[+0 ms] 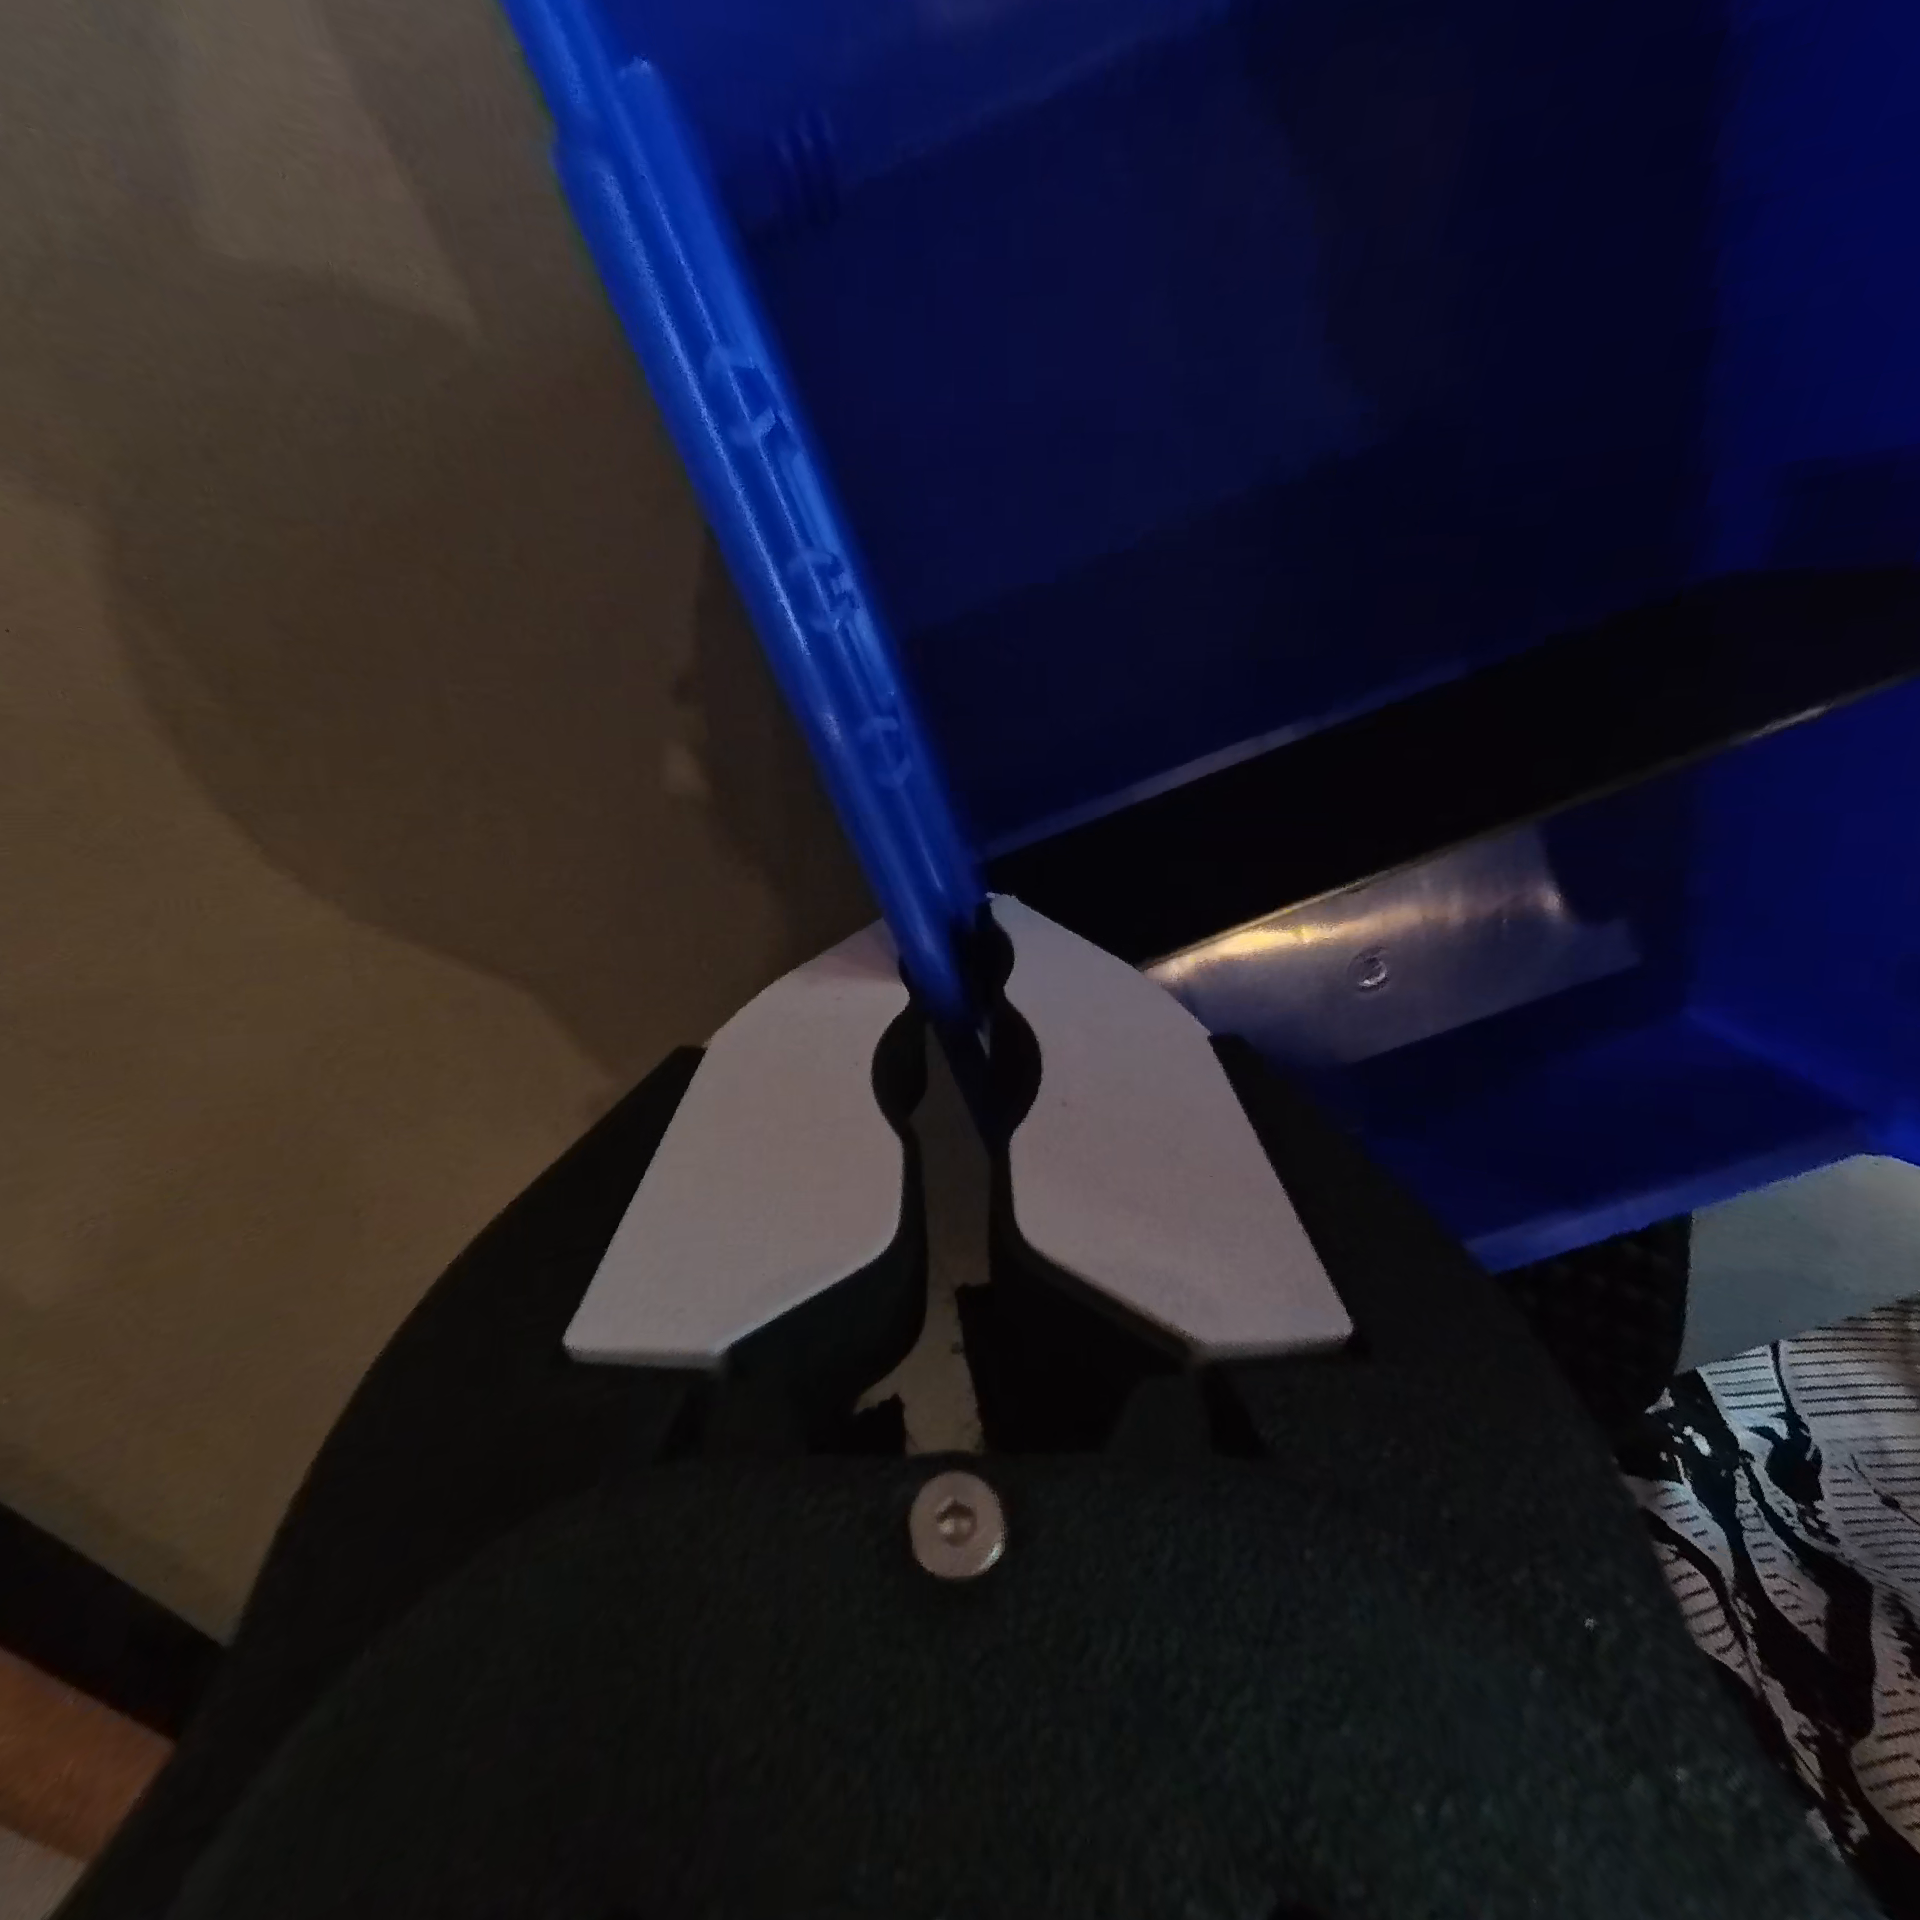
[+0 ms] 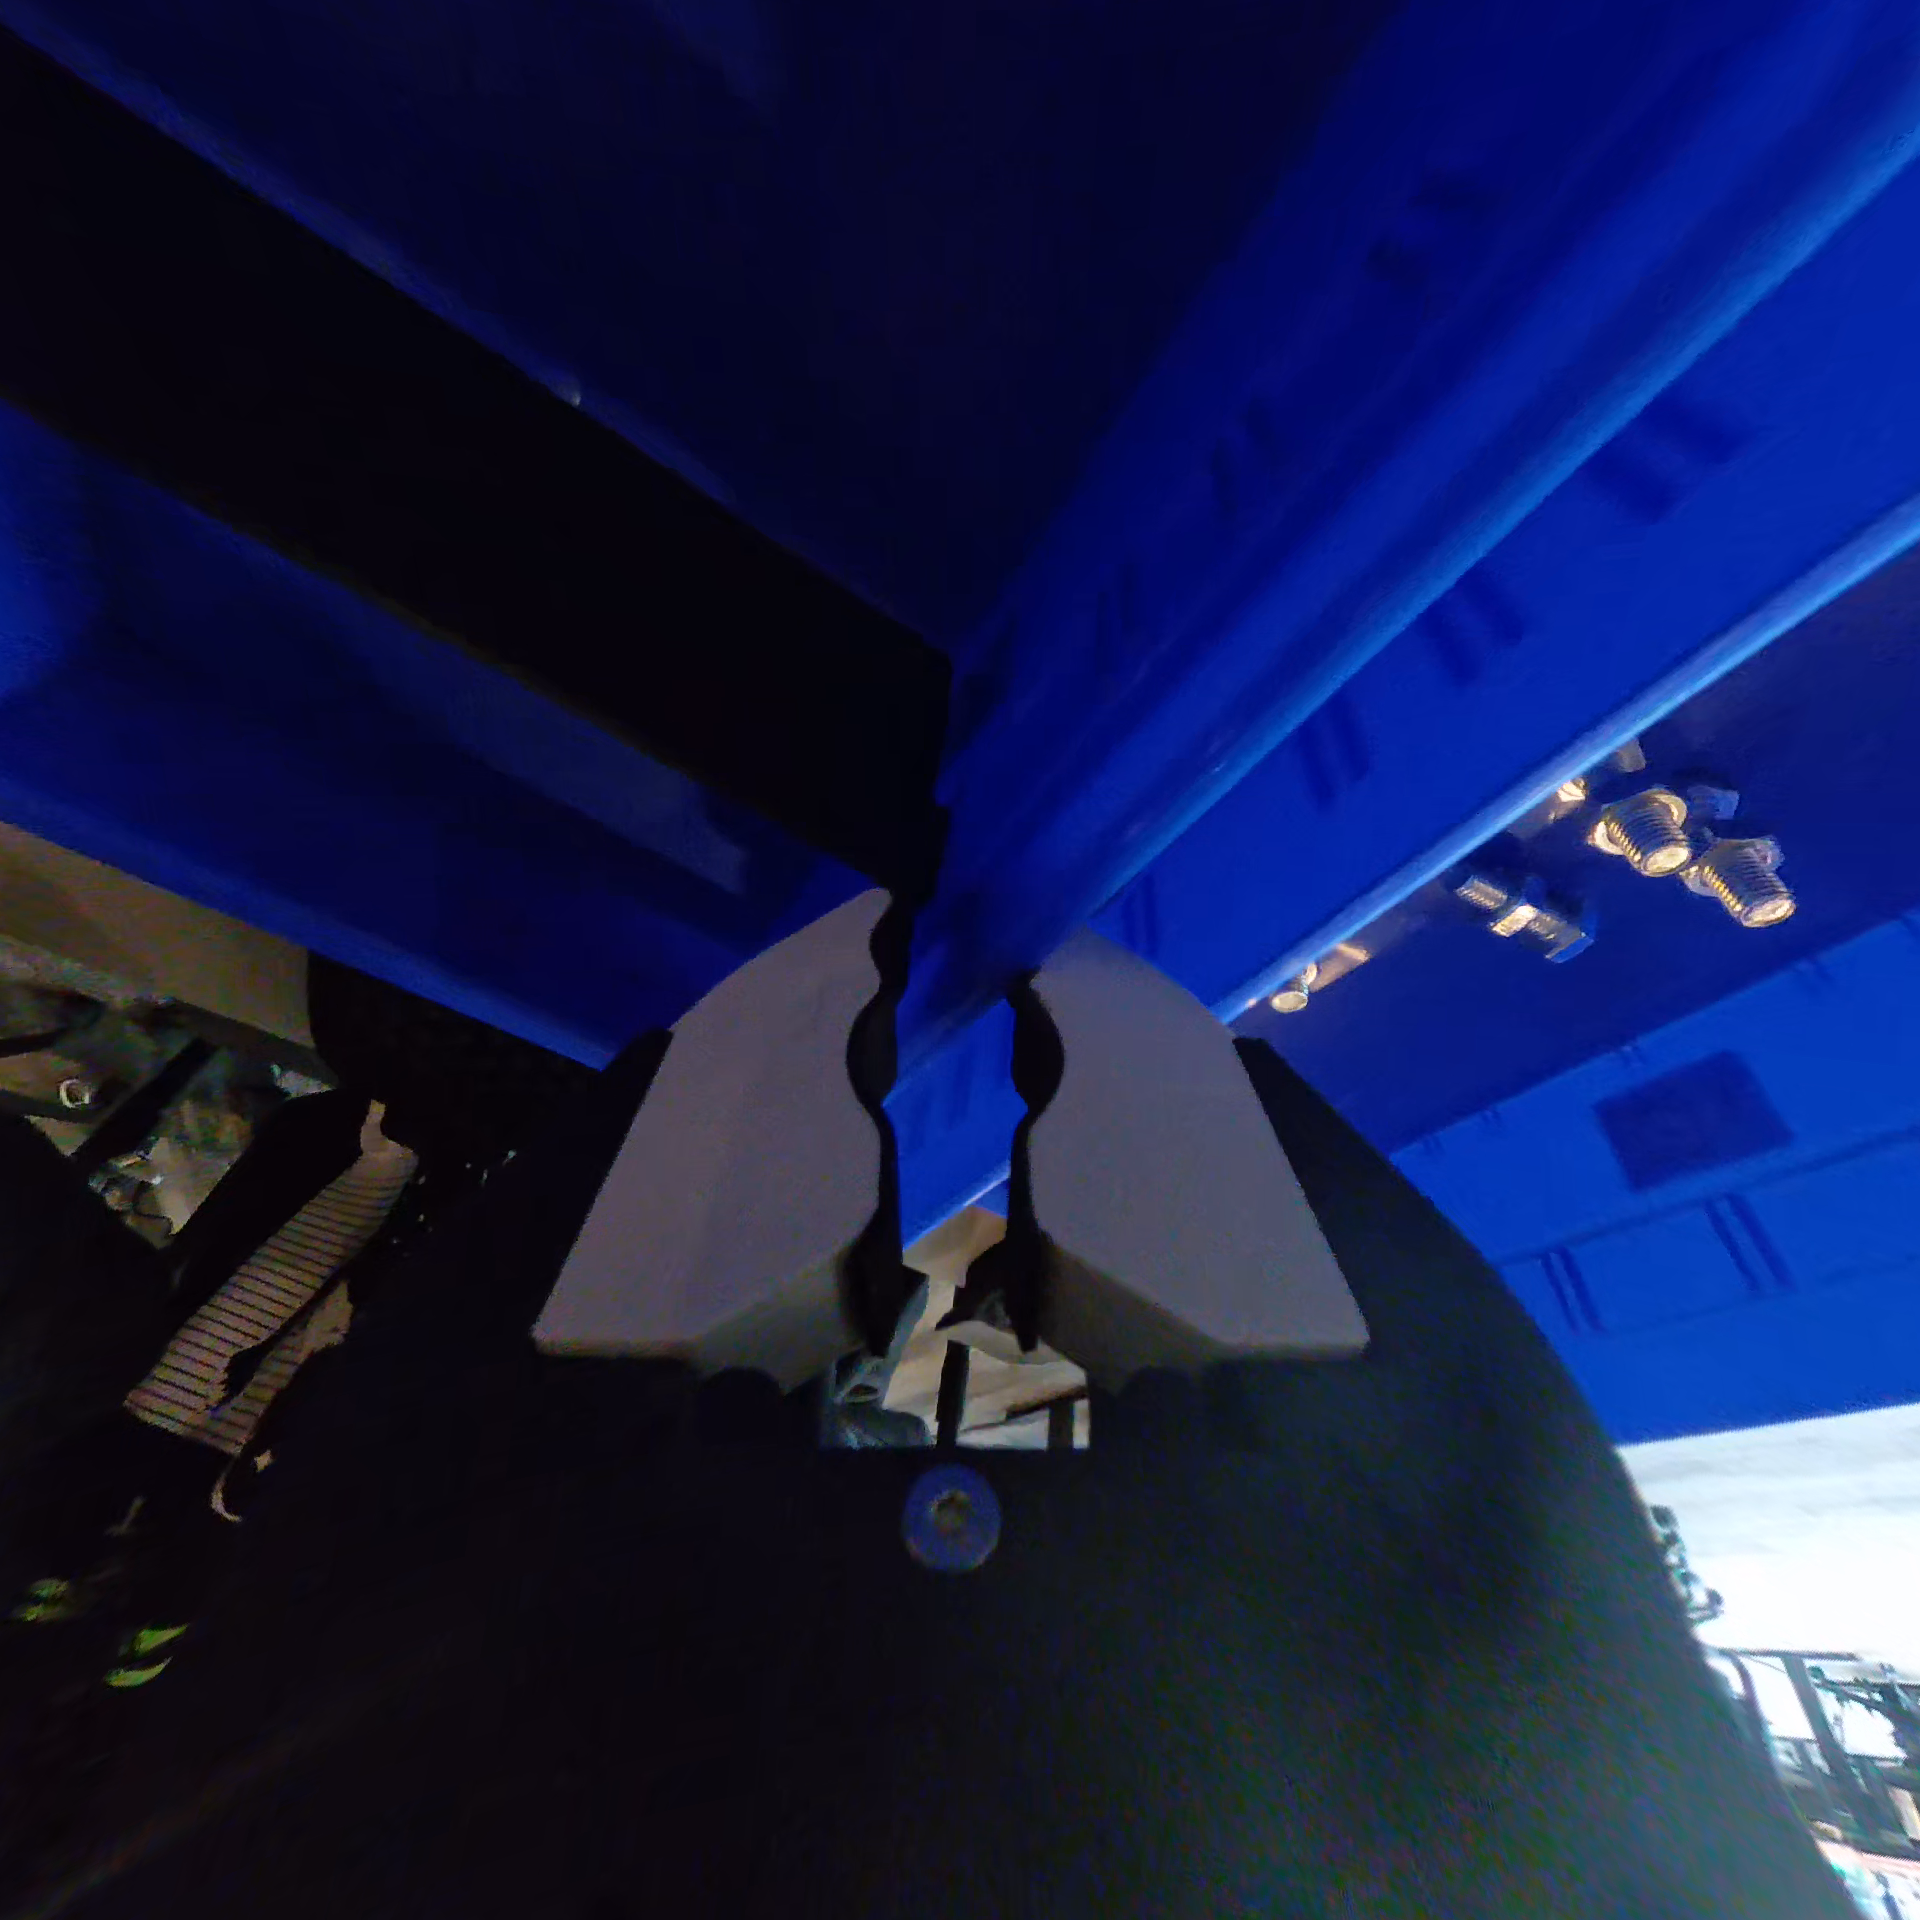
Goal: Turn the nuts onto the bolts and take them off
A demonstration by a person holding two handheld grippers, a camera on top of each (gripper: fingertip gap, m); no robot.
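Note:
A blue plastic bin fills both views. My left gripper is shut on the rim of its left side wall. My right gripper is shut on another blue bin wall, which fills the gap between its jaws. A black divider strip crosses the bin and also shows in the right wrist view. Several shiny bolts with nuts lie in a compartment to the right of my right gripper. A dull metal piece lies under the black strip.
A beige tabletop lies left of the bin. More blue bin walls stand to the right. Black-and-white striped fabric shows at the lower right and at the left of the right wrist view.

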